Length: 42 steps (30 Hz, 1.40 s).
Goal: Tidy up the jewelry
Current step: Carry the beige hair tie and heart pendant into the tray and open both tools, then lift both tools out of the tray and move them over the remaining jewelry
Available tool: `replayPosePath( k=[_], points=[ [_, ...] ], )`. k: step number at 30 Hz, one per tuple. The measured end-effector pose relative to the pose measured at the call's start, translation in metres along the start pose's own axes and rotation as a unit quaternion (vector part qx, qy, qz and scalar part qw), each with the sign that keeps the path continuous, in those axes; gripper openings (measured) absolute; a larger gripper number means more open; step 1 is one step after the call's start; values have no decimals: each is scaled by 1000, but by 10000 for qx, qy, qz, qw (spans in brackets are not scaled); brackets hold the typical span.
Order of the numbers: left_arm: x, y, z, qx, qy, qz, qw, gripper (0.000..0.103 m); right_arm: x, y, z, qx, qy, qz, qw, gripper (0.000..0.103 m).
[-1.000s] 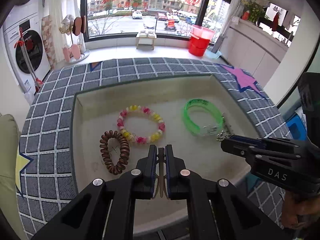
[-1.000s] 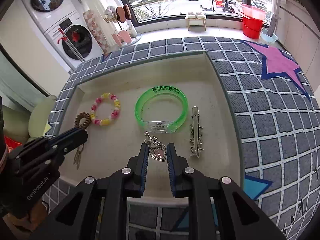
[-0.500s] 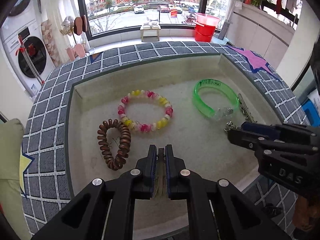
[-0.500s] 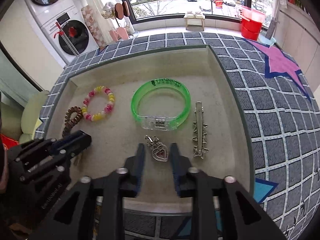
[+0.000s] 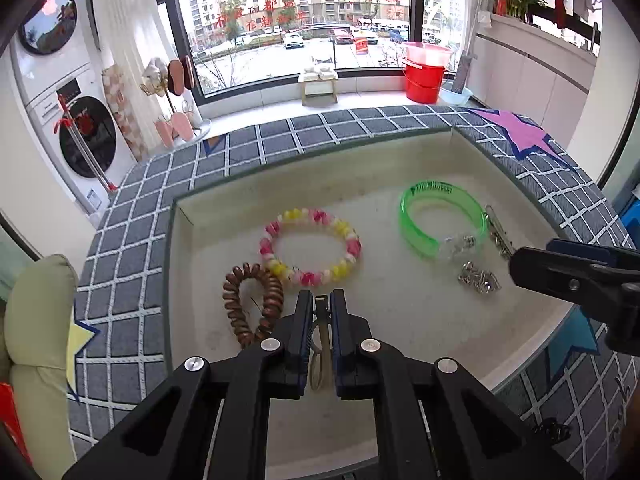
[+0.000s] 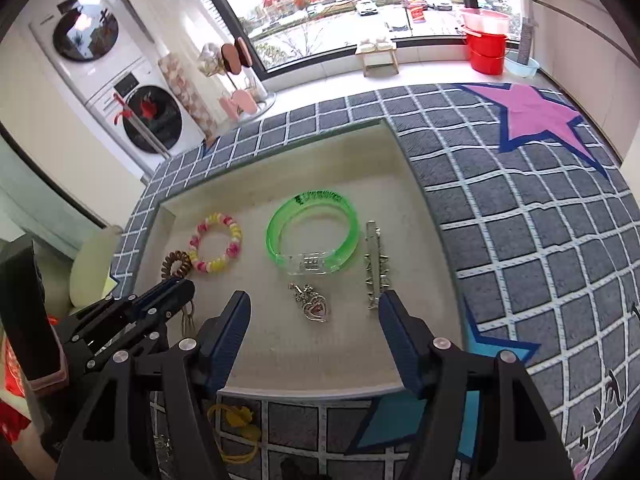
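The landmark here was the shallow cream-coloured tray (image 6: pixel 416 184), sunk in a grey checked mat with coloured stars (image 6: pixel 520 240). Inside the tray, from its left wall to its right wall, lay a brown spiral hair tie (image 5: pixel 252 304), a pink, yellow and white beaded bracelet (image 5: pixel 310 246), a translucent green plastic bangle (image 6: pixel 312 236) and a long silver spiked hair clip (image 6: pixel 376 266). A small silver heart-shaped pendant (image 6: pixel 314 304) lay flat on the tray floor, just in front of the bangle, toward the near wall. The right tool (image 6: pixel 314 316) stood over this pendant with its jaws opening; the pendant was between them in the view, but the pads did not touch it, so I judge that the step in hand was the release of the pendant into its place in the row. The left tool (image 5: pixel 322 320) was closed together on a thin pale loop, perhaps a hair band (image 5: pixel 320 356), which hung near the near wall of the tray, beside the spiral hair tie. The next move, I think, calls for the right tool to go away from the tray without catching the pendant, and for the left tool to lower its loop onto a free part of the tray floor, near the left wall, and then open gently. What exactly the loop was, I cannot tell.
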State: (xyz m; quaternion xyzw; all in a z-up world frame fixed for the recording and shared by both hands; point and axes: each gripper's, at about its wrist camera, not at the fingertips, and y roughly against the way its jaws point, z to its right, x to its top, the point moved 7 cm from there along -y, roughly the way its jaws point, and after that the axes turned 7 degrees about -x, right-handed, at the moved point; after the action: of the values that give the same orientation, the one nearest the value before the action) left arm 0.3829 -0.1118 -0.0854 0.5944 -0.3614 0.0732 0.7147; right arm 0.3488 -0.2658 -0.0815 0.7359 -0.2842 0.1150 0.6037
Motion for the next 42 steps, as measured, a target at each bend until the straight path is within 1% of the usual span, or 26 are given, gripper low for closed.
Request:
replayPosePath(
  k=[5,7,11,19,20,21,22,23,24,26,29,32,34,42],
  points=[
    [3,1,0,69,-7,30,10000,23,0,9,9,43,-218,49,9997,71],
    [2,1,1,97,-74,17,9999,23,-1,12,11,45,-247,45,9997,73],
    [2,-1,5,187,-199,5,9996,23,-6,18,15,54,-281,74,9996,73],
    [7,17,-2,183,-57,227,9996,24,-10,29,22,13,-386,120,9992,73],
    [8,21,-3,175,-30,259,9995,52,-11,31,23,14,-395,127,9991,73],
    [7,26,-5,197,-1,295,9994,85,-12,32,23,9,-394,131,9991,76],
    [7,33,-9,290,54,462,9985,103,-13,33,22,5,-385,138,9992,82],
    [7,39,-11,334,56,613,9975,103,-14,36,21,7,-365,173,9992,83],
    [6,44,-11,339,10,668,9972,103,-14,38,20,3,-350,212,9992,83],
    [3,48,-11,307,-49,644,9974,103,-16,44,19,-49,-289,299,9991,88],
    [-6,57,-15,356,-37,694,9969,103,-17,52,16,-92,-259,450,9986,89],
    [-15,66,-20,336,134,718,9968,103,-18,67,17,-131,-314,844,9958,90],
    [-24,74,-21,296,232,709,9968,103,-19,75,18,-151,-360,1010,9941,90],
    [-61,107,-24,252,461,731,9959,103,-36,92,18,-192,-328,1094,9933,90]
  ],
)
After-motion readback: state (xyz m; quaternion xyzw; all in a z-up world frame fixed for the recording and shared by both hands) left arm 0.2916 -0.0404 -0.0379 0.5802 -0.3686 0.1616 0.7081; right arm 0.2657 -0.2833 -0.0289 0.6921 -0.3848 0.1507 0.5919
